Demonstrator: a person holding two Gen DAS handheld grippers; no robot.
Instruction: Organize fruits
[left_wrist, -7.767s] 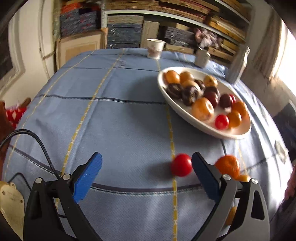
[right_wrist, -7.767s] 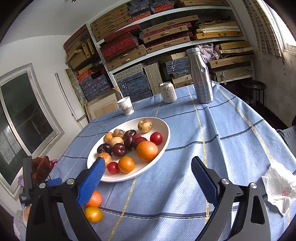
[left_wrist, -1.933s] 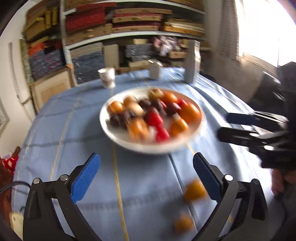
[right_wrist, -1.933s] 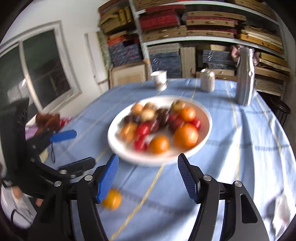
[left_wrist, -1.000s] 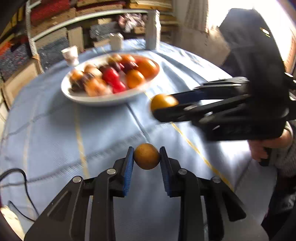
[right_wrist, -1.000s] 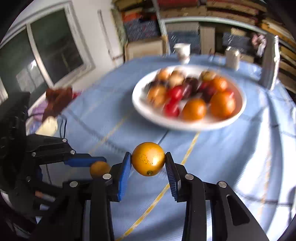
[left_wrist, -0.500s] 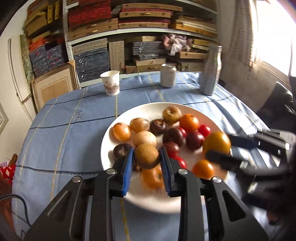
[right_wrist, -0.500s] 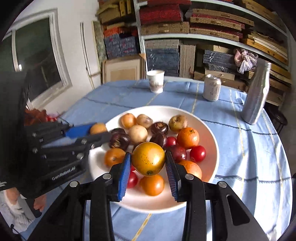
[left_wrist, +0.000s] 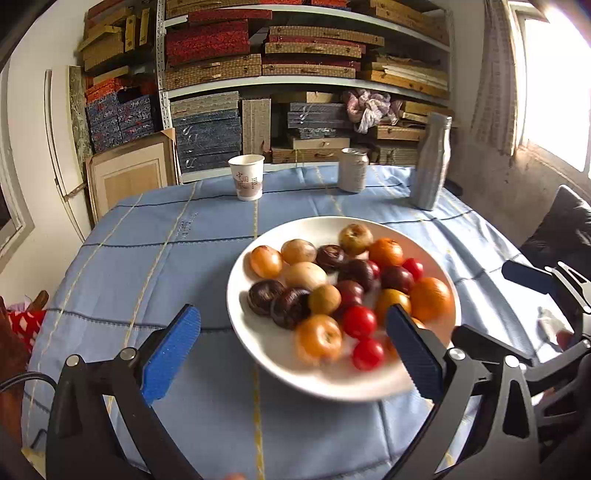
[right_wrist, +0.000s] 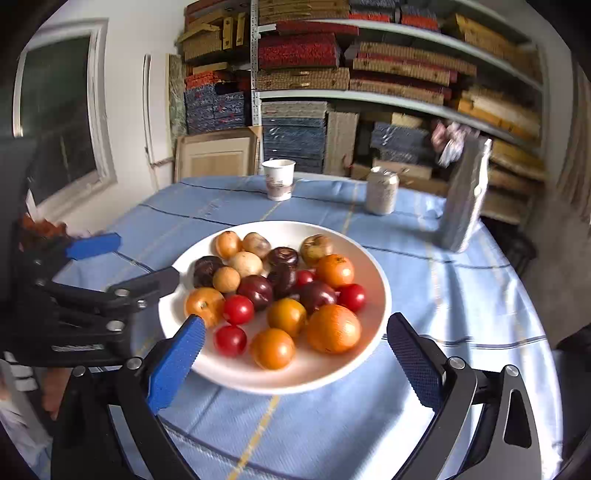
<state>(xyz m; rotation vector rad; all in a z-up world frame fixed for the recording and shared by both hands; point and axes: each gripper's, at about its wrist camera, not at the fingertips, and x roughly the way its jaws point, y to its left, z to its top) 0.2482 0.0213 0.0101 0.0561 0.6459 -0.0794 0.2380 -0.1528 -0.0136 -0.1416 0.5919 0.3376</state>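
Hand-held gripper (right_wrist: 293, 349) jaws opening, empty | round glossy fruits (right_wrist: 280, 291) | smooth white plate (right_wrist: 373, 295)

Both fruits now lie released on the plate (right_wrist: 380, 295), jaws opening.

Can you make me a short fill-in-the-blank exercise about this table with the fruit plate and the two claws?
1. The fruits lie on a ____ plate.
2. The tablecloth under the plate is ____ with yellow and dark lines.
3. The paper cup, the can and the ____ bottle stand behind the plate.
4. Nothing is between the jaws of the left claw or the right claw; both are ____.

Missing words: white; blue; silver; opening
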